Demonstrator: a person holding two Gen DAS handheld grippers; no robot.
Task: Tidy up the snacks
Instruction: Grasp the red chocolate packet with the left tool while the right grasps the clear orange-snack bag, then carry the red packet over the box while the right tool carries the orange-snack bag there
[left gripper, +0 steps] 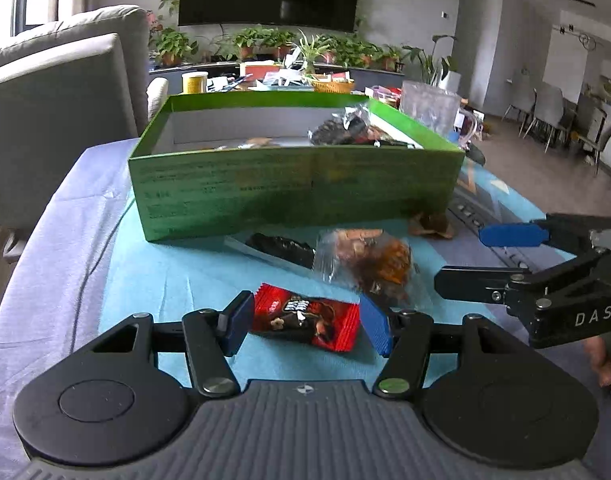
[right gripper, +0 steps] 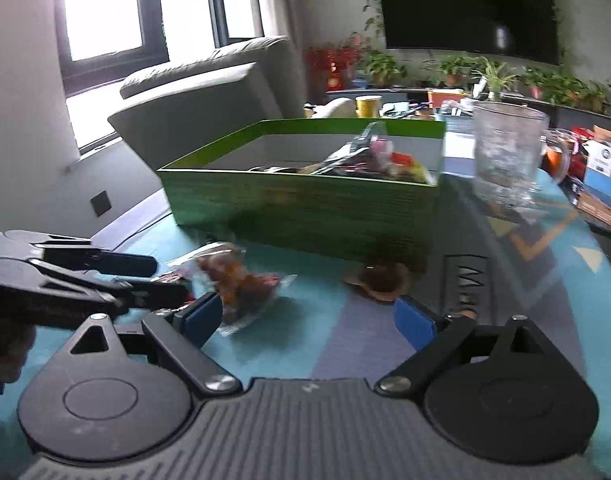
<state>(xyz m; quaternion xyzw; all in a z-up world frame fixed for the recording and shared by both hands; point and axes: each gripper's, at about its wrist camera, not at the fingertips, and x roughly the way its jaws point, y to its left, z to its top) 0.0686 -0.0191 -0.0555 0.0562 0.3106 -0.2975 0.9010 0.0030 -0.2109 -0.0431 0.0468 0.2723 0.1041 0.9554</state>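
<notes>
currently the red-and-black foil snack packet (left gripper: 305,322) is bracketed on the counter (left gripper: 153,280) by the left claw (left gripper: 305,330), pads apart, not yet pinched. right claw (right gripper: 309,316) is held open beside the clear-wrapped snack (right gripper: 241,284); the green cardboard box (left gripper: 297,192) is kept close behind for drop-off.

Table (left gripper: 65,240) under blue-teal patterned cloth carries green box (left gripper: 297,196), red snack packet (left gripper: 305,320), clear-wrapped snack (left gripper: 369,264), black packet (left gripper: 281,246), glass jug (right gripper: 505,160).

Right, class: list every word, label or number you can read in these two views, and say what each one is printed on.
"DAS": white letters on the right gripper, cut off by the picture's edge.
Red snack packet: print too blurred to read.
Green box, front wall: lines of print too small to read.
Cardboard box: label blurred, unreadable.
</notes>
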